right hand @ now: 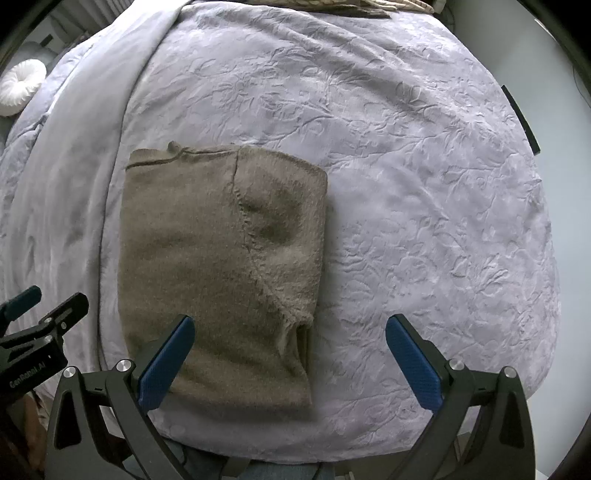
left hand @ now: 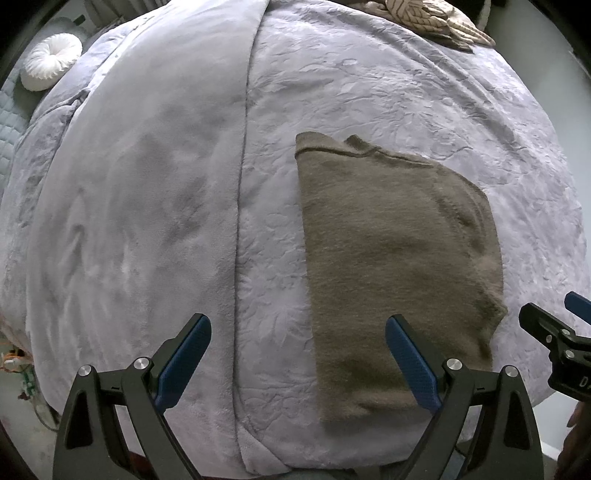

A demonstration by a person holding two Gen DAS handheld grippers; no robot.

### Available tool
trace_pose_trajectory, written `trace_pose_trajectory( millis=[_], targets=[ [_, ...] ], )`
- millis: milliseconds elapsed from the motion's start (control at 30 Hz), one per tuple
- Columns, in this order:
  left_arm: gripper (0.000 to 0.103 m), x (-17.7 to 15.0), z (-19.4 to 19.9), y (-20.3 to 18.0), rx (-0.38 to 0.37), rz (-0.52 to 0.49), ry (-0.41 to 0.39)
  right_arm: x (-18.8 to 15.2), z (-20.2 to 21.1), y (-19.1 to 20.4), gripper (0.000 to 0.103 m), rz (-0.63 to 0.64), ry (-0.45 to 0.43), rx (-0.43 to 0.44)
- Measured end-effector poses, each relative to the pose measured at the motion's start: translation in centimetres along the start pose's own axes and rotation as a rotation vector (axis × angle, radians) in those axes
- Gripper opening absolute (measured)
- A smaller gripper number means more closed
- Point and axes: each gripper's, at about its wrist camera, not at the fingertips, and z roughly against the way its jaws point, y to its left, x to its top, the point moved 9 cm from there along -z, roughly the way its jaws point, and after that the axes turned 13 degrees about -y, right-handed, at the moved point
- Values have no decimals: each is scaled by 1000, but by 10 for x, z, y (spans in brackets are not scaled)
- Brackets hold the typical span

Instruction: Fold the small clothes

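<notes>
Sweater (right hand: 218, 258) found partly folded on the bed (right hand: 424, 184); further folds judged outstanding.
Left tool (left hand: 297, 363) and right tool (right hand: 290, 363) are held spread, nothing gripped.

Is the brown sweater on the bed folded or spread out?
Folded. The sweater lies as a compact rectangle on the blanket, with a sleeve seam layered across its top and no sleeves sticking out.

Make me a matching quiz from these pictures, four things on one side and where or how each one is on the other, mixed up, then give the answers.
Things:
1. sweater
2. round white cushion
3. left gripper
4. knitted beige throw

Places or states:
A. far end of the bed
B. open, holding nothing
C. folded flat on the bedspread
D. beyond the bed's far left corner

Pairs: 1-C, 2-D, 3-B, 4-A
</notes>
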Motion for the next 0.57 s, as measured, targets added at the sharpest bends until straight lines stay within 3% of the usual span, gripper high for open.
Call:
trace_pose_trajectory(
  millis=[333, 567],
  targets=[
    [96, 1, 0, 2, -22, 45, 5, -1, -4, -1, 103, 11, 12, 1],
    [96, 5, 2, 0, -32, 23, -20, 1, -7, -3, 103, 13, 19, -4]
  ],
)
